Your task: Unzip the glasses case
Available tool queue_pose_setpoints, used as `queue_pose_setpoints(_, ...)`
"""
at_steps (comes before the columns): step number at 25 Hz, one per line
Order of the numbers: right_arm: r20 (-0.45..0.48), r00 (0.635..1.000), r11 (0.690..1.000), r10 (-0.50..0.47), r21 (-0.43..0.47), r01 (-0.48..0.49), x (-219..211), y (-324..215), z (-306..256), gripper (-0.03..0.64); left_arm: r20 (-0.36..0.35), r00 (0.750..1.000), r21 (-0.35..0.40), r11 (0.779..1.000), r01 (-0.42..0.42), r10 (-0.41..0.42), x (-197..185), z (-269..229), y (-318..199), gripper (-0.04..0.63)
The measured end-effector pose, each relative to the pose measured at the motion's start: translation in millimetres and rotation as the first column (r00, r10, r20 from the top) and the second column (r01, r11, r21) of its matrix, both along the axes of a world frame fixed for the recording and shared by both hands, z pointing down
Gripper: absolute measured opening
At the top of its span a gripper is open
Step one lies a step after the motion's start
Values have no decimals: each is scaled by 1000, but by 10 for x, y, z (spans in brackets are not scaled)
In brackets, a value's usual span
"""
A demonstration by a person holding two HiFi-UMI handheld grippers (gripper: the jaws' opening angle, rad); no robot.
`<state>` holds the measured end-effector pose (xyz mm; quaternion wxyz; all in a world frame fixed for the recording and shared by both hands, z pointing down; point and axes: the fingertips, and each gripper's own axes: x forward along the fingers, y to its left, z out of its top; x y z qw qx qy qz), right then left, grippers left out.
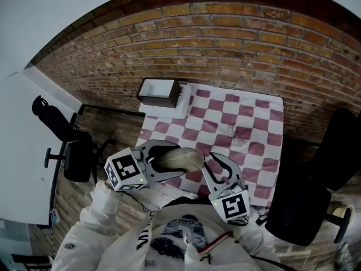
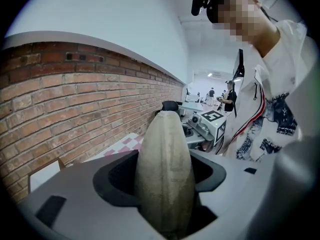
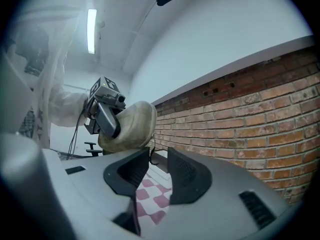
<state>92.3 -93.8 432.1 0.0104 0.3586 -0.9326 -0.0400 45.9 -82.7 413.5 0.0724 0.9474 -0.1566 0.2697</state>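
Left gripper point(image 1: 169, 161) clamps the glasses case point(image 1: 183, 159) mid-body: it looks light, stiff and cloth-skinned, unlikely to slip. Right gripper point(image 3: 157, 159), jaws narrow and empty, sits near its end; the hold I'd take is the zip pull, unseen here

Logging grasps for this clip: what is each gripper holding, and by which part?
Left gripper clamps the glasses case across its sides, far end free. Right gripper holds nothing.

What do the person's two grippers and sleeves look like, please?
The left gripper and right gripper are both pale grey, with curved jaws lined in black ribbed pads. Each carries a white cube printed with black square markers. The sleeves are white, part of a jacket with a printed front.
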Motion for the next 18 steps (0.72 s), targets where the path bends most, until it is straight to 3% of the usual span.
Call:
queue_pose_setpoints(6, 12, 1000, 1000, 9, -13, -9, -3, 22, -5, 104, -11, 1000, -10, 1000, 0, 0, -2, 13, 21, 288)
queue_pose_setpoints(18, -66, 996, 998, 59, -2, -60, -8, 33, 19, 67, -55, 997, -14, 998, -59, 58, 13, 49, 27, 288)
